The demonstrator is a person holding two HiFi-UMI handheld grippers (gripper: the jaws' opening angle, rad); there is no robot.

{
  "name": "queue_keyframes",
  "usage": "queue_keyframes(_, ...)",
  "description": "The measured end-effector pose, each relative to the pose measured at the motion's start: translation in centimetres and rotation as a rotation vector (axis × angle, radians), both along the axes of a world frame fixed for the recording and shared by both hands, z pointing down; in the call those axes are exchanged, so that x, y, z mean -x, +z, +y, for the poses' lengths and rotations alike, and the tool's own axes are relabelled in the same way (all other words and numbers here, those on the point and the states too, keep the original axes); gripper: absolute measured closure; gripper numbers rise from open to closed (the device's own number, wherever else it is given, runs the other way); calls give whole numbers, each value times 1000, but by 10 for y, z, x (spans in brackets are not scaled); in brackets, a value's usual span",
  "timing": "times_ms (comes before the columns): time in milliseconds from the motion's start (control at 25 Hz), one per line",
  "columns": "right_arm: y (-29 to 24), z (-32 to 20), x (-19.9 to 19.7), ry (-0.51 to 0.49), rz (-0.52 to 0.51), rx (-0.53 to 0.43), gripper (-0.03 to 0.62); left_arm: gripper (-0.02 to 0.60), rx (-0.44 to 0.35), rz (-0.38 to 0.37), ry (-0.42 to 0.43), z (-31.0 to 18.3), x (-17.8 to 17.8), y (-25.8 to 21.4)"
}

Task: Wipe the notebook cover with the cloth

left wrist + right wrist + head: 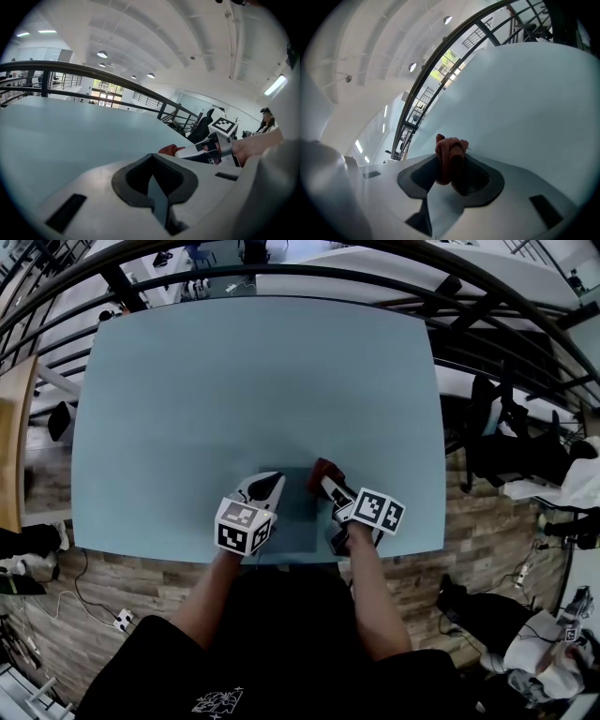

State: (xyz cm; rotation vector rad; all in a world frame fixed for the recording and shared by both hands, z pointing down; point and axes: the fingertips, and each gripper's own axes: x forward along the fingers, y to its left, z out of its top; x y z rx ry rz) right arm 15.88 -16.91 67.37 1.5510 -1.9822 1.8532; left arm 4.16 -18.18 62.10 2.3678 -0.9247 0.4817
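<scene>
A blue-grey notebook (298, 517) lies flat near the front edge of the pale blue table (253, 381). My left gripper (269, 487) rests at the notebook's left far corner. In the left gripper view its jaws (154, 180) are shut on a thin blue-grey sheet (158, 199), which looks like the notebook's edge. My right gripper (330, 487) sits at the notebook's right far corner, shut on a bunched red cloth (323, 470). The cloth (449, 154) sticks out past the jaw tips (450, 165) over the table. The left gripper view also shows the cloth (169, 150) and the right gripper (199, 151) close by.
A dark railing (309, 277) curves around the table's far side. An office chair (492, 423) stands to the right and a wooden surface (11, 442) to the left. The table's front edge (187, 554) runs just below the grippers.
</scene>
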Motion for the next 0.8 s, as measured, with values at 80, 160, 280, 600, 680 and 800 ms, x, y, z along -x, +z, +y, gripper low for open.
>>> queue_keyframes(80,-2,-1,-3,8,-5,-9,442,574,-2,0,2,-1,-1,0)
queue_keyframes(160,-5,-2,-3,6,-10,-20,444,574,-3,-1,2,-1,-1,0)
queue_keyframes(280,-10,-1,-1,-2,-23,-38,443,574,-6,-5,-4,1,0,-1)
queue_keyframes(600,-18,8,34,-74,-67,-56,444,574,-10,-22,-41,6,23,-5)
queue_keyframes(680,-19,12,47,-100,-77,-55,444,574,-12,-26,-48,8,30,-6)
queue_keyframes(800,-20,16,67,-140,-100,-48,444,574,-12,-32,-61,10,42,-7)
